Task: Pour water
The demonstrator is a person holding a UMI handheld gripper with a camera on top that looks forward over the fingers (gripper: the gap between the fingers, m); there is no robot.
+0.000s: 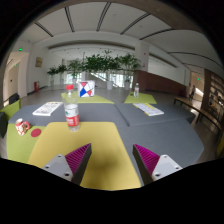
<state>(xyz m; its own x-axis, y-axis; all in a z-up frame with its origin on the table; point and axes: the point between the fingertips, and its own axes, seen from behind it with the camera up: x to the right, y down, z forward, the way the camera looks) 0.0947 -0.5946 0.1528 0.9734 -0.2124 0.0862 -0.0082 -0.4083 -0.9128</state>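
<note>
A row of potted plants (100, 66) stands before tall bright windows (85, 52); nearer than the plants lie tables with yellow and green tops (100, 130) on grey floor (150, 128); above the plants spans a pale panelled ceiling (110, 20); right of them, seemingly, a brown wall (162, 82).

One bottle (72, 113) stands ahead of the left finger — red label, red cap. One red-and-white box (86, 89) sits beyond it, one small carton (21, 126) far left — and two sheets lie flat, left (47, 108) and right (150, 109).
</note>
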